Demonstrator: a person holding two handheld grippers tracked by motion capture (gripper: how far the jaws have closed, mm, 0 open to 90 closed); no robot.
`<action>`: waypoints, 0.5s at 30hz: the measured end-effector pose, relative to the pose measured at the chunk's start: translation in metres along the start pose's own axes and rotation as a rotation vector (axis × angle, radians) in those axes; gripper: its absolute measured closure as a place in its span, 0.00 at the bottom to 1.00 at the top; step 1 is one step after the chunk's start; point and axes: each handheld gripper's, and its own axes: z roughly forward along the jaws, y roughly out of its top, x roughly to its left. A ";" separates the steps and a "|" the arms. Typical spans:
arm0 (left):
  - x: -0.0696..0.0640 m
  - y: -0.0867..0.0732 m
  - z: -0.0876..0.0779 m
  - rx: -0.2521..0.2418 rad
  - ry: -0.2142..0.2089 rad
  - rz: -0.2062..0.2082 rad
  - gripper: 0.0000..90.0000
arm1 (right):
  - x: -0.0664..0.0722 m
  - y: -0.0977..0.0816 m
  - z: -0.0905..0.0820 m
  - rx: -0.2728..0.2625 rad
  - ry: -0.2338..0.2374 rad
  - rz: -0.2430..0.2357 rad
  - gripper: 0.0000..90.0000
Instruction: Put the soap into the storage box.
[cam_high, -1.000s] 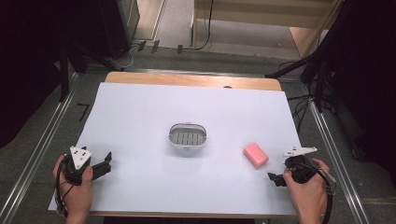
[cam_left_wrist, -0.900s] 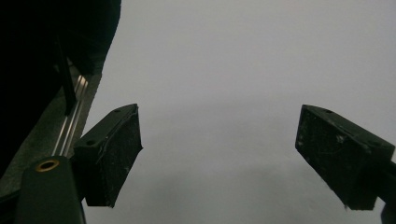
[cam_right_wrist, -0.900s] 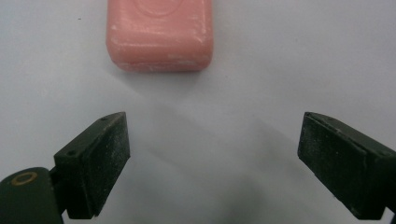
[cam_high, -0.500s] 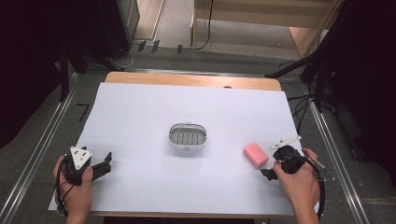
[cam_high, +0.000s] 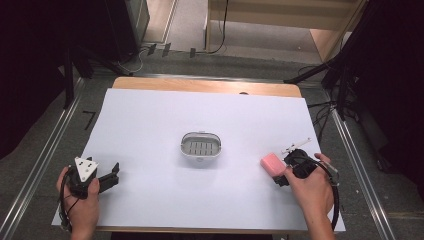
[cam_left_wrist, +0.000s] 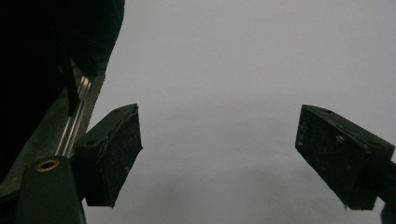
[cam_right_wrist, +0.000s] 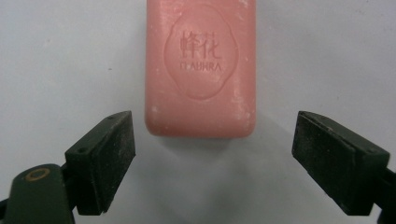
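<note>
A pink bar of soap (cam_high: 272, 164) (cam_right_wrist: 201, 67) with a stamped mark lies flat on the white sheet at the right. My right gripper (cam_high: 281, 176) (cam_right_wrist: 212, 163) sits just behind its near end, open; its jaws have just been closing a little, with nothing between them, the soap lying just ahead of the tips. A grey oval soap dish (cam_high: 200, 146) with a slotted floor stands in the middle. My left gripper (cam_high: 113, 178) (cam_left_wrist: 219, 158) rests at the front left, open over bare sheet.
The white sheet (cam_high: 160, 120) covers a wooden table (cam_high: 205, 86) whose far edge shows. Metal rails (cam_high: 40, 170) run along both sides. Dark stands and cables (cam_high: 345, 80) crowd the far right and left.
My right gripper has moved left across the sheet up to the soap. The left gripper has stayed put.
</note>
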 end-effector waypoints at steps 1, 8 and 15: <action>0.000 0.000 0.000 0.000 0.000 0.000 0.17 | 0.001 0.005 0.001 0.002 -0.002 -0.007 0.15; 0.000 0.000 0.000 -0.001 0.000 -0.002 0.17 | 0.002 0.018 0.005 0.012 0.002 0.005 0.17; 0.000 0.000 0.000 0.003 -0.002 -0.008 0.17 | 0.001 0.028 0.010 0.028 0.008 0.012 0.20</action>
